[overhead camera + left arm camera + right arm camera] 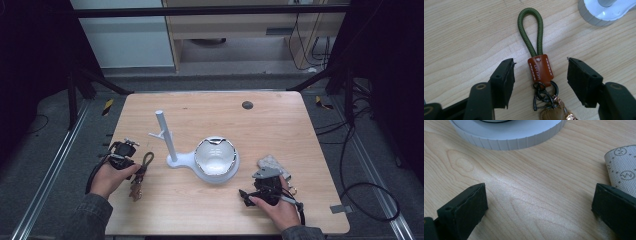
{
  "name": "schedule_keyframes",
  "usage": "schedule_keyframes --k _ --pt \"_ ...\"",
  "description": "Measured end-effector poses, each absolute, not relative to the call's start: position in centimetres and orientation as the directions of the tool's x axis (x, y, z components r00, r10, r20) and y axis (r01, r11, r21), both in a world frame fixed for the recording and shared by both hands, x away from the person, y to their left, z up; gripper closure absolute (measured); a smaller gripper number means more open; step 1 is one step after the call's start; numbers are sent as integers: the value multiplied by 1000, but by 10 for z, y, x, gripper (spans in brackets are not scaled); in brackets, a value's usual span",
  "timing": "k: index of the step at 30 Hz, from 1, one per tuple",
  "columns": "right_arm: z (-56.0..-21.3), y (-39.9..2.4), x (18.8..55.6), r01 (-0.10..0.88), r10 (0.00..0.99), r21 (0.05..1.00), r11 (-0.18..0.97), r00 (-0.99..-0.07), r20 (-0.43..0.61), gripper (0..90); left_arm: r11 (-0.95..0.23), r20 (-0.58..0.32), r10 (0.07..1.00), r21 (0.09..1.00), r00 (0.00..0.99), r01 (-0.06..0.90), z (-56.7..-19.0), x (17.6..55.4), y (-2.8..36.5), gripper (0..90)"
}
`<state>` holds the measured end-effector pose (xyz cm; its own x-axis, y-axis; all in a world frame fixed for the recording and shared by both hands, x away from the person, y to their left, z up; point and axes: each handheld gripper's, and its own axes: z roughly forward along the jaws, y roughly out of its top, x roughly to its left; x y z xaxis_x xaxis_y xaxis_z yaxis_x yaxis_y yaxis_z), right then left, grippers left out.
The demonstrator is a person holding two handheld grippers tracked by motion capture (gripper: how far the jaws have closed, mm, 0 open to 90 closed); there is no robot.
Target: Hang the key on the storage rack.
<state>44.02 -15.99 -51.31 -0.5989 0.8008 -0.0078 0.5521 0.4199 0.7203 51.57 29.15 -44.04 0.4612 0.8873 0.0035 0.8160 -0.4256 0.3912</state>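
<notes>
A keychain (pixel 540 72), a green braided cord loop with a stitched brown leather tab and dark metal rings, lies flat near the table's (pixel 280 125) left edge. The left gripper (pixel 540 82) straddles its tab, jaws half open, not touching; I judge this the grasp, needing closure. The right gripper (pixel 539 212) rests wide open, empty, beside the white ribbed stand (pixel 509 135).

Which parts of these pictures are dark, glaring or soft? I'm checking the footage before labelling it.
High view: surroundings nearly black, the table evenly lit, glare on the bowl. Left gripper view: keychain sharp, the jaws' lower parts slightly soft at the bottom edge. Right gripper view: a pale sheen on the wood between the jaws, the white base bright, the patterned cloth in focus.
</notes>
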Motion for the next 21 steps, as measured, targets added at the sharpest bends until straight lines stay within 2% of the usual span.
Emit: schedule_keyframes --k 9,21 --pt "-513 -160 440 550 799 721 421 -601 -8 2 -392 -27 903 359 430 847 -455 521 290 480" --pt "-513 -160 439 551 798 721 421 -602 -5 2 -379 -37 909 343 416 859 -462 522 292 524"
